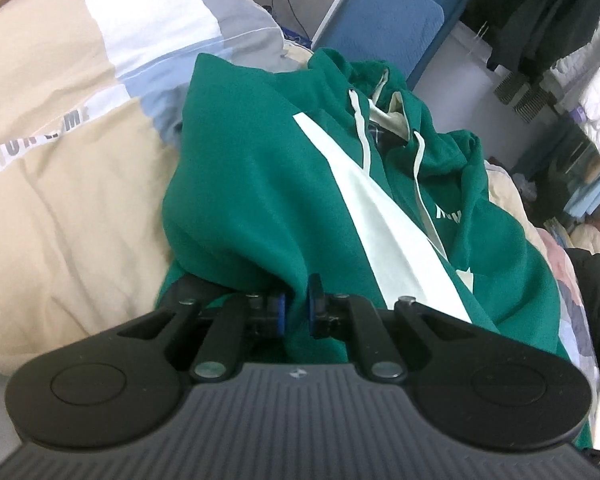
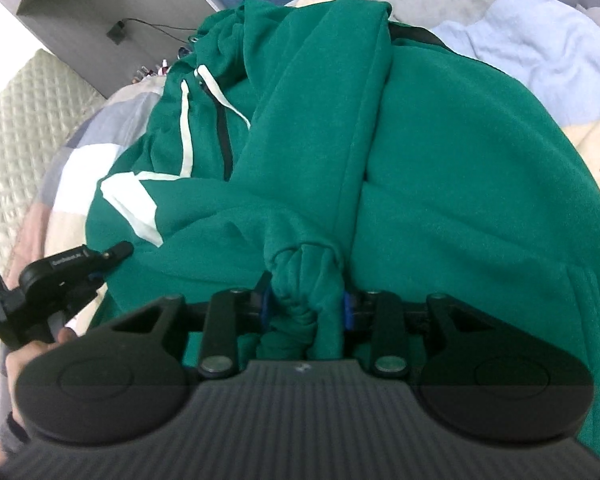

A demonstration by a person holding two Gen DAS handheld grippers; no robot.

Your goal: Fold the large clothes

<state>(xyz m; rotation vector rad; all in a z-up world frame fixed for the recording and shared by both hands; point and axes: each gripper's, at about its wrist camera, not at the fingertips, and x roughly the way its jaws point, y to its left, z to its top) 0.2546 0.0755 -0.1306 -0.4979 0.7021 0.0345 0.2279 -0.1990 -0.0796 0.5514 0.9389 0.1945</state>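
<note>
A green hoodie [image 1: 260, 184] with a cream diagonal panel and white drawstrings lies on a bed, hood at the far end. My left gripper [image 1: 298, 308] is shut on a thin fold of its green fabric at the near hem. In the right wrist view the same green hoodie [image 2: 440, 184] fills the frame, one sleeve folded across the body. My right gripper [image 2: 306, 304] is shut on a thick bunched wad of green fabric, the sleeve's cuff end. The left gripper [image 2: 112, 254] also shows at the lower left of that view, held by a hand.
A beige, white and blue patchwork duvet [image 1: 68, 168] lies under the hoodie. A blue headboard cushion [image 1: 384, 28] stands beyond it. Dark and white clothes [image 1: 548, 24] hang at the right. A quilted cream cover [image 2: 16, 128] and a grey cabinet [image 2: 100, 12] lie to the left.
</note>
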